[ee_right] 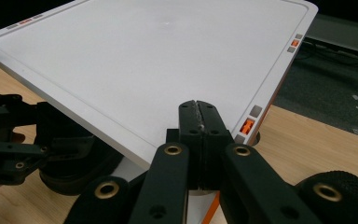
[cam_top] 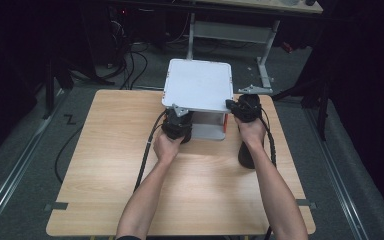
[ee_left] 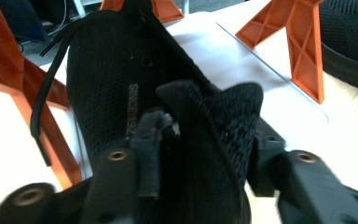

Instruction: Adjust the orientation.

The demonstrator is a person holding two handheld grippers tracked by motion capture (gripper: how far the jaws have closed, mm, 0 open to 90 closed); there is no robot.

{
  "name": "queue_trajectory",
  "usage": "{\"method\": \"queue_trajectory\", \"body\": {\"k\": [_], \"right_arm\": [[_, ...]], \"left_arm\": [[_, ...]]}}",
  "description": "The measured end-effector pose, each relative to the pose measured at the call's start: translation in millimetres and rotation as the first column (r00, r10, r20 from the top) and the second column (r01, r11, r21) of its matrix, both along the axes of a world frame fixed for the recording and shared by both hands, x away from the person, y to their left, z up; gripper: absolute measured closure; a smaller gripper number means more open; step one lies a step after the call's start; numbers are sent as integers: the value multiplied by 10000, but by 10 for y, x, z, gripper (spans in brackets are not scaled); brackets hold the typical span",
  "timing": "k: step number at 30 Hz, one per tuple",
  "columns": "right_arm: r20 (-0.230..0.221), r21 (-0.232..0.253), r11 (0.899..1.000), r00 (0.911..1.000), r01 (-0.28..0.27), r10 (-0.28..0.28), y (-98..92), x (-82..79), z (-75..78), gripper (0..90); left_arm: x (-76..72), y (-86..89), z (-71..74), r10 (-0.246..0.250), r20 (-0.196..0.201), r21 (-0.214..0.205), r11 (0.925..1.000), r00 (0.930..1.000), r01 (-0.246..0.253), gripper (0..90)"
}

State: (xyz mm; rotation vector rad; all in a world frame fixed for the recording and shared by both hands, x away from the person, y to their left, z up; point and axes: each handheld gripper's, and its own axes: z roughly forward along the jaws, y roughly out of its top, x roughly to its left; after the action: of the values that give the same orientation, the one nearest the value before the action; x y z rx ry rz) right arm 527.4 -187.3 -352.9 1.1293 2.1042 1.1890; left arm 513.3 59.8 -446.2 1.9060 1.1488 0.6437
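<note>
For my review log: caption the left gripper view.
Left tongs open around black shoe beneath orange-legged white rack.

- A white square two-tier plastic rack with orange legs [cam_top: 197, 85] stands at the far middle of the pale wooden table [cam_top: 105, 170].
- A black knit lace-up shoe [ee_left: 135, 88] lies on its lower shelf, between the legs.
- A second black knit shoe [cam_top: 246, 152] stands on the table right of the rack, nearer the person.

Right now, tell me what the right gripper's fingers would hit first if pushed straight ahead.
Probably the flat white top shelf: the right gripper, fingers shut, points along its near corner edge, though whether it already touches is unclear.
</note>
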Motion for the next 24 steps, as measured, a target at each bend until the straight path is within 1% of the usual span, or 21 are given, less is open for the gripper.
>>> {"method": "queue_trajectory", "body": {"k": [2, 4, 5, 7, 9, 11, 15, 16, 21, 23, 24], "right_arm": [[6, 9, 10000, 10000, 3, -3, 0, 0, -1, 900], [-6, 8, 10000, 10000, -4, 4, 1, 1, 0, 900], [-22, -17, 10000, 10000, -9, 9, 1, 2, 3, 900], [-33, -16, 10000, 10000, -3, 3, 1, 3, 4, 900], [-68, -71, 10000, 10000, 3, -3, 4, 7, 11, 900], [-109, -64, 10000, 9999, -1, 1, 5, 10, 15, 900], [-141, -3, 10000, 9999, -2, 2, 3, 13, 13, 900], [-85, -27, 10000, 10000, -4, 4, 5, 10, 10, 900], [-70, 35, 10000, 10000, 24, -24, 6, 13, 4, 900], [-58, 36, 10000, 10000, 9, -9, 7, 16, 3, 900], [-49, 16, 10000, 10000, -16, 16, 6, 18, 4, 900]], "left_arm": [[-20, 35, 1, 50, -29, -50, 10000, 10000, -50, 510], [-37, 76, 5, 71, -155, -383, 9992, 9999, -77, 483], [-46, 97, 14, 52, -220, -445, 9990, 9997, -62, 461], [-69, 124, 34, 17, -241, -633, 9980, 9997, -32, 453], [-103, 151, 65, -41, -112, -601, 9982, 9999, 34, 440], [-125, 182, 99, -136, -129, -520, 9986, 9998, 129, 423], [-184, 244, 163, -206, -27, -720, 9972, 9998, 203, 402], [-216, 273, 195, -291, 37, -806, 9963, 9996, 293, 397], [-275, 324, 259, -335, 179, -692, 9970, 9993, 346, 395], [-302, 349, 288, -325, 265, -813, 9961, 9991, 346, 393], [-315, 365, 301, -340, 294, -784, 9963, 9990, 362, 393]]}}
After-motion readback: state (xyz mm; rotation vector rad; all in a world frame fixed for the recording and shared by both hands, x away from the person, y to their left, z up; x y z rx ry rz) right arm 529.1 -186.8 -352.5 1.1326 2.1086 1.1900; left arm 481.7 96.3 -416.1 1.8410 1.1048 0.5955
